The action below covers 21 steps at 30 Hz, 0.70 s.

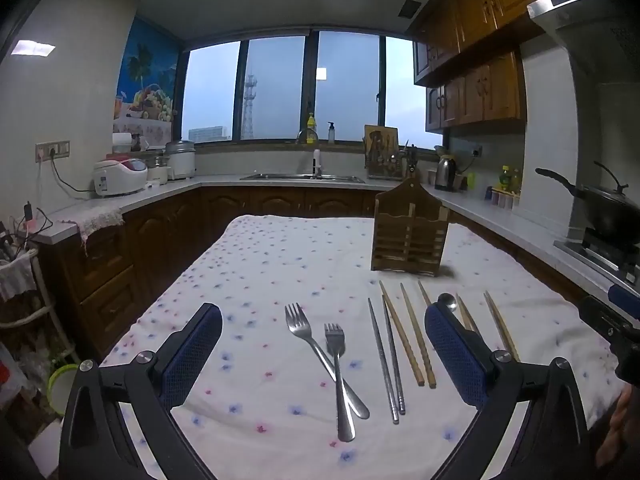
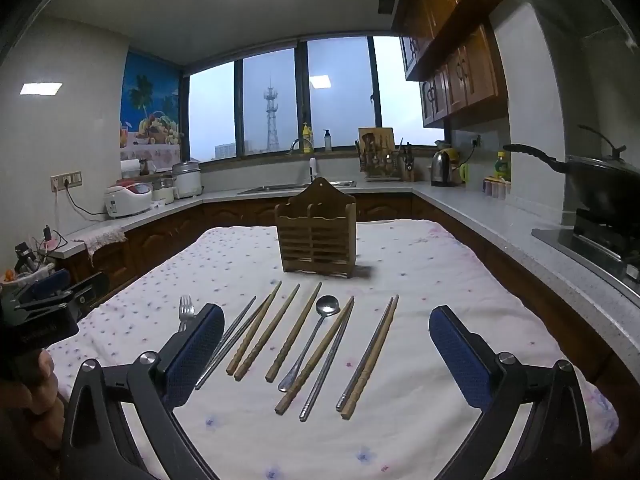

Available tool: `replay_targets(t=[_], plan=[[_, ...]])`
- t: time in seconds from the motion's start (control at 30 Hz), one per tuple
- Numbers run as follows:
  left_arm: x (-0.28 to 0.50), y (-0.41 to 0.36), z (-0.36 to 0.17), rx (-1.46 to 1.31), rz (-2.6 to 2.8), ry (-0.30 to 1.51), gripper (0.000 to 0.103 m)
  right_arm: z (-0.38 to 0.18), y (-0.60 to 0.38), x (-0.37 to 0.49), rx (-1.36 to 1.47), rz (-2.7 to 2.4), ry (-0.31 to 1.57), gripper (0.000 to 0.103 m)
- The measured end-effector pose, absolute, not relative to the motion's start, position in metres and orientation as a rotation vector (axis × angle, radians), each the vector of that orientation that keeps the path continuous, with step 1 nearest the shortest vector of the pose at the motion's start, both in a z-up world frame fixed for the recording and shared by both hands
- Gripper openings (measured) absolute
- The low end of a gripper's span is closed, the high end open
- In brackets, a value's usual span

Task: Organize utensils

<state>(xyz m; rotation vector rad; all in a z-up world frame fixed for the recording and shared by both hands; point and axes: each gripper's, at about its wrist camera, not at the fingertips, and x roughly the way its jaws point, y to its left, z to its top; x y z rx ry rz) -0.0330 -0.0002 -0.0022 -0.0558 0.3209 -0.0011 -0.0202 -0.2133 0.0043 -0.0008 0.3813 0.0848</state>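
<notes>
Blue-padded, both claws; left claw [image 1: 323,344] spread to its widest and gripping nothing, hovering tilted a little downward over two steel forks [image 1: 336,364] crossed at the handles on the flowered cloth; right claw [image 2: 326,340] likewise wide and empty, poised above the row of chopsticks.

Between the right claw's fingers: wooden chopsticks [image 2: 256,334] fanned side by side, a steel spoon [image 2: 316,336] with its bowl pointing away, steel chopsticks [image 2: 326,368] lying against a wooden one, and a further mixed pair [image 2: 370,354] to the right; at the left edge of that view, behind the blue pad, one fork head peeping out.

Further out, past all the utensils: slatted wooden holder [image 2: 316,232] standing upright on the table [image 2: 460,300], two compartments visible, apparently empty, though the slats hide the bottom.

Judged as the very start; nothing sorted yet. For a clean first pick: lower the left claw across the upper fork's handle near its balance point, close squarely on the narrow sides, lift straight so the fork beneath stays put. Thin flat metal on soft cloth likely to slip or drag fabric; better to press the pads down lightly before closing. Then carry upright, tines up, over one compartment and release low. For the right claw: take chopsticks in matched pairs where they lie touching, wood apart from steel.
</notes>
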Motion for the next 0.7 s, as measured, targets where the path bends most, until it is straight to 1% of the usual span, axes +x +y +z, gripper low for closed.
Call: replay_targets(t=[0.7], plan=[[-0.029,0.001,-0.004,-0.06,-0.002,0.327,0.102,0.005,-0.209,-0.019,0.004,0.091,0.377,0.103]])
